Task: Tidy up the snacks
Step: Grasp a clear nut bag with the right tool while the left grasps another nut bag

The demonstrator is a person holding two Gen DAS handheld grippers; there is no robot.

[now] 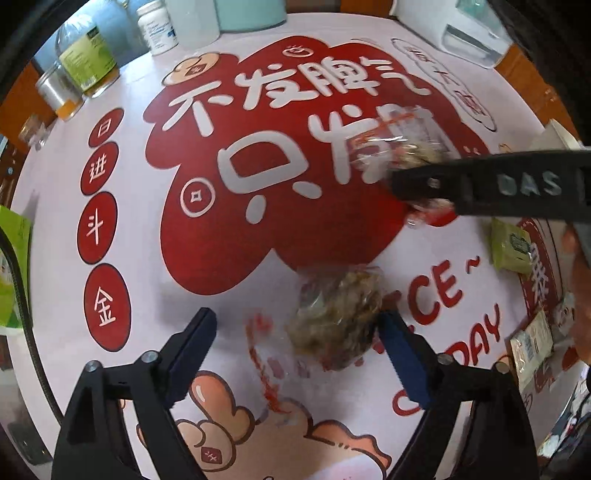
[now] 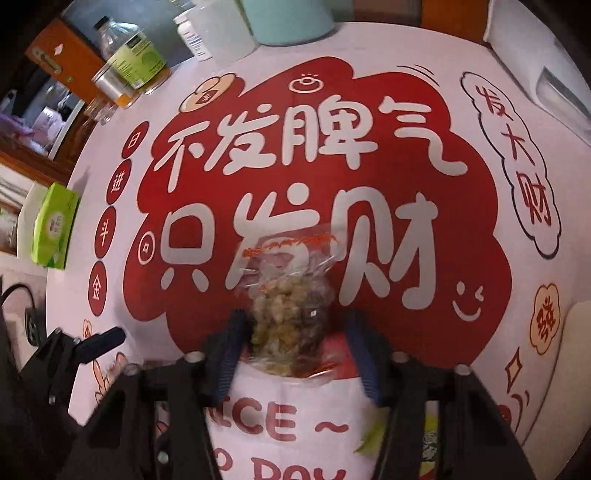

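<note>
The left tool point(image 1: 297, 354) hung spread wide above the near part of the bench point(image 1: 236, 254), gripping nothing. A clear snack bag point(image 1: 334, 317) with brownish pieces lay on the printed cloth between its fingers, close to the right-hand finger point(image 1: 402, 362); I could not tell whether they touched. Its red-printed sealed end point(image 1: 264, 365) stretched toward the near edge.

Further toward the middle, the right tool point(image 2: 295, 347) was clamped on a second snack bag point(image 2: 291, 317) of the same kind, held lifted over the big red patch point(image 2: 369, 306) of the cloth, with the bag's clear top and orange seal pointing away toward the far edge. Motion blur softened both bags.

At the right edge lay a green packet point(image 1: 511, 245) and, nearer, a pale packet point(image 1: 532, 343). At the left edge sat a green tissue pack point(image 2: 55, 225).

Along the far edge stood a metal tin point(image 1: 59, 92), a green-labelled bottle point(image 1: 86, 55), a white pill bottle point(image 1: 157, 26) and a pale teal container point(image 1: 251, 14), with a white appliance point(image 1: 465, 29) at the far right corner.
</note>
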